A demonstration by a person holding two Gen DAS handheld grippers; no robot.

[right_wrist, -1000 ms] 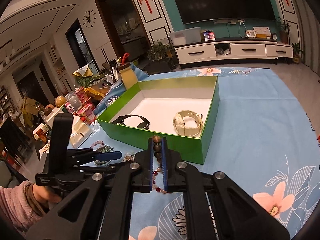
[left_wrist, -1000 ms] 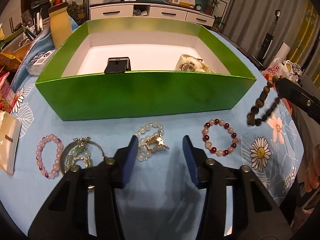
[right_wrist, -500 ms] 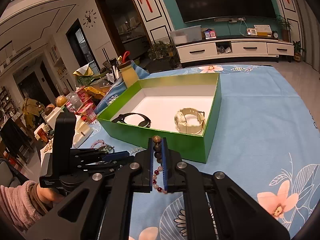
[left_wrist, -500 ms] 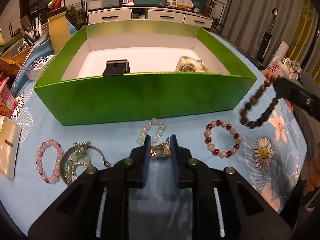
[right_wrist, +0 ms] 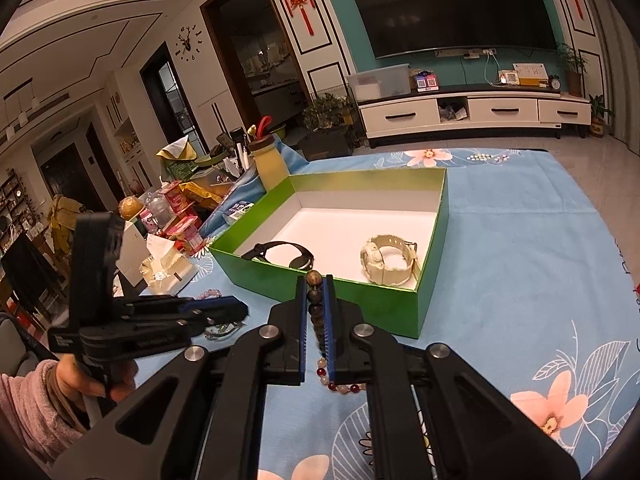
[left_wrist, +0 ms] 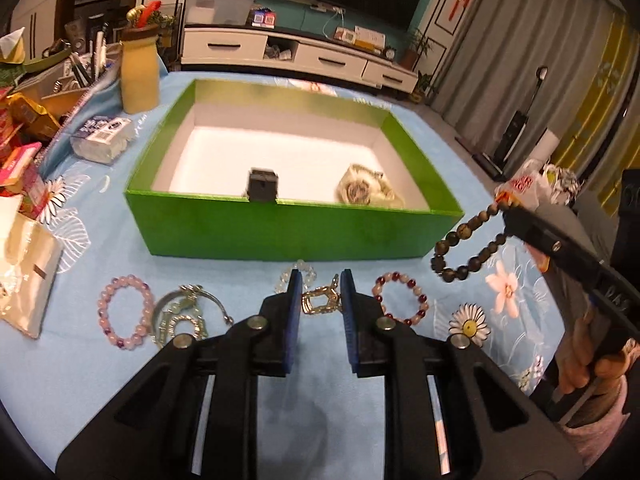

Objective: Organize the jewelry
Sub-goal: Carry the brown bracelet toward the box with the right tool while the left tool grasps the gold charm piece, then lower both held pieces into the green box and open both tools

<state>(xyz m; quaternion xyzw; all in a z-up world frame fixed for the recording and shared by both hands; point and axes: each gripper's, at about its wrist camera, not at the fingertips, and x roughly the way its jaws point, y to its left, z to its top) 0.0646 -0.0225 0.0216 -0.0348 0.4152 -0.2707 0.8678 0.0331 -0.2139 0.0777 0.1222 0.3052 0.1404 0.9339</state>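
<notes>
Covering the counter [left_wrist: 460, 168] is a blue floral cloth, in a living room with a dark television. A green box [left_wrist: 296, 232] near the middle holds a black watch [right_wrist: 286, 254] and a cream watch [right_wrist: 390, 264]. The left hand-held gripper [left_wrist: 320, 300] has just closed on a gold clasp [left_wrist: 320, 302]. The right hand-held gripper [right_wrist: 317, 316] is clamped on a dark bead bracelet [left_wrist: 464, 248], hanging beside the box's corner.
</notes>
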